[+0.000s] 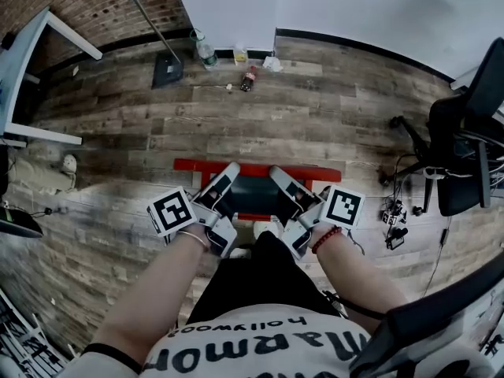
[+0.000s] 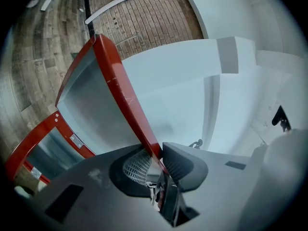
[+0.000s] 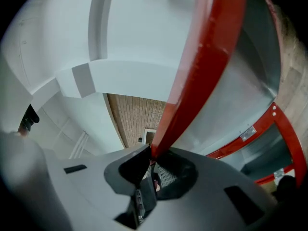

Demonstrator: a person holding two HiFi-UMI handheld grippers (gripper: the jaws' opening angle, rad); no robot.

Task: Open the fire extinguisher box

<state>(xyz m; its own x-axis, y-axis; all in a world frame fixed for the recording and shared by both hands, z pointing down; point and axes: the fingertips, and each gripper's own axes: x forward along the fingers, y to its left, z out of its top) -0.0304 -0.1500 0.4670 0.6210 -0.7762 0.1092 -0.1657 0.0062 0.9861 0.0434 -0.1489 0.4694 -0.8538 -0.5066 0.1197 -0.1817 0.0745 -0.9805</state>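
The red fire extinguisher box [image 1: 260,166] lies on the wood floor [image 1: 118,132] just in front of the person's feet, its long axis running left to right. Its lid [image 2: 120,81] is tilted up. The left gripper [image 2: 156,160] and the right gripper [image 3: 153,158] each clamp the lid's red rim.

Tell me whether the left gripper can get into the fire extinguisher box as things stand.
Probably not: the left gripper is clamped on the red lid, so it would have to let go first.
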